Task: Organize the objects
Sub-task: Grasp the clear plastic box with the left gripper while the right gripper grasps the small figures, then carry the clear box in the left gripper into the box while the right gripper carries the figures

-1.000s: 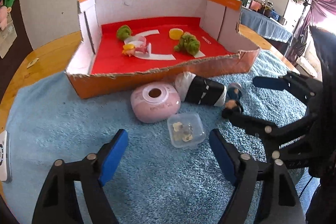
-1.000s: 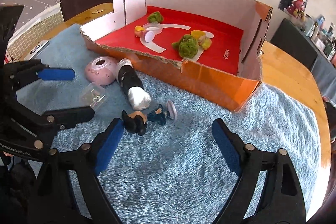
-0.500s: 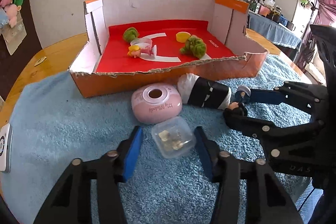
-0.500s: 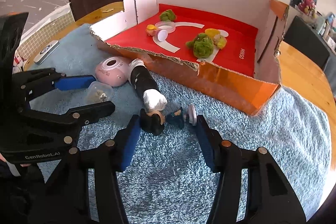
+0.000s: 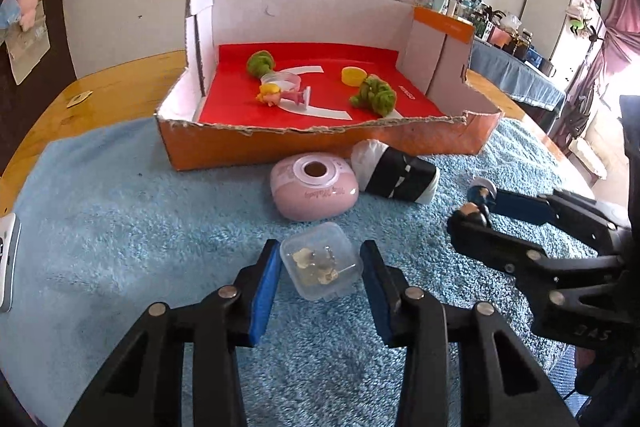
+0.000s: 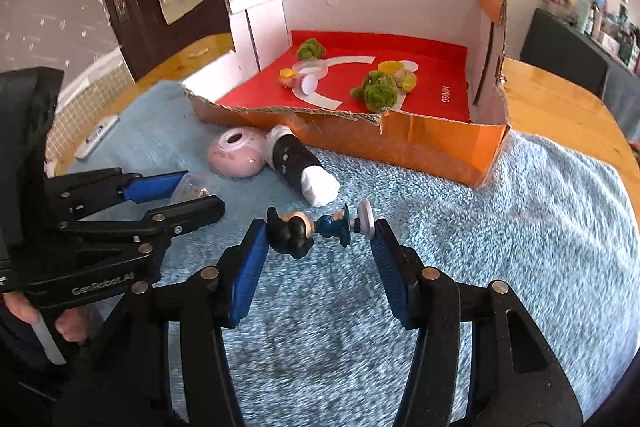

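Toys lie on the blue towel [image 5: 120, 227] before the orange cardboard box [image 5: 320, 143]. Left gripper [image 5: 318, 267] clamps the clear plastic case [image 5: 320, 265]; right gripper [image 6: 318, 241] squeezes the small figurine [image 6: 316, 229] end to end, lifted slightly.

Right gripper [image 6: 318, 247] jaws clamped on dark-haired figurine [image 6: 316, 229], head at nine o'clock pad, white base at three o'clock. Left gripper [image 6: 176, 195] at nine o'clock, gripping clear container [image 6: 194, 186]. Orange box [image 6: 400, 143] at twelve.
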Tool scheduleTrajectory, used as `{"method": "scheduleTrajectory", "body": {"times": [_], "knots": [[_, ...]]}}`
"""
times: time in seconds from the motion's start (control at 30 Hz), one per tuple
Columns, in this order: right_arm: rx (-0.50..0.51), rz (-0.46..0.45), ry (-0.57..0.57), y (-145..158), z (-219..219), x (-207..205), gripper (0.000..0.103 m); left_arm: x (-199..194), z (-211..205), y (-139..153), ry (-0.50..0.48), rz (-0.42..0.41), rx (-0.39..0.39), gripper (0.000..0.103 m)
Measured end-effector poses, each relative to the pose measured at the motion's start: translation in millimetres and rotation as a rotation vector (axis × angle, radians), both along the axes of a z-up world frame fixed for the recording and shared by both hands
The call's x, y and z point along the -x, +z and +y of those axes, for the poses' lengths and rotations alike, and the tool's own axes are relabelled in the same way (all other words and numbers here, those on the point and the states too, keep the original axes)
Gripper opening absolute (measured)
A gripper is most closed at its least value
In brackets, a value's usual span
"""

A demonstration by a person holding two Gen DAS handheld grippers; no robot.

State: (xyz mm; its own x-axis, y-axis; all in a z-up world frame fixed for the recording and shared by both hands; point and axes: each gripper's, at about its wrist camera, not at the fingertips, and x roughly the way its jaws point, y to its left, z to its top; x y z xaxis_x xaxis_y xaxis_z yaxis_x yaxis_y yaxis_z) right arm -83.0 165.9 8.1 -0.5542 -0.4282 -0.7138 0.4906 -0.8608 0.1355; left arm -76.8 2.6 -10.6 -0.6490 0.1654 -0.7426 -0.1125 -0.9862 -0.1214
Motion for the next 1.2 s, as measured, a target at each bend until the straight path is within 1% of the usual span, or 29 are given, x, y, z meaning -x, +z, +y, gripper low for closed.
{"method": "scheduleTrajectory", "body": {"times": [0.17,0.4,0.63,1.2], "knots": [[0.023,0.001,-0.003,2.9,-3.2,-8.7,0.051,-4.0,-5.6,6.8,0.008,0.022,-0.005,0.043],[0.042,-0.005,-0.010,5.8,-5.1,-10.8,0.051,-6.7,-10.2,21.4,0.001,0.062,-0.011,0.043],[0.064,0.004,-0.008,15.1,-4.9,-8.2,0.052,-1.5,-14.0,34.3,-0.010,0.088,-0.033,0.043],[0.080,0.028,-0.013,33.6,-6.6,11.0,0.052,25.2,-18.6,49.3,-0.020,0.099,-0.053,0.043]]}}
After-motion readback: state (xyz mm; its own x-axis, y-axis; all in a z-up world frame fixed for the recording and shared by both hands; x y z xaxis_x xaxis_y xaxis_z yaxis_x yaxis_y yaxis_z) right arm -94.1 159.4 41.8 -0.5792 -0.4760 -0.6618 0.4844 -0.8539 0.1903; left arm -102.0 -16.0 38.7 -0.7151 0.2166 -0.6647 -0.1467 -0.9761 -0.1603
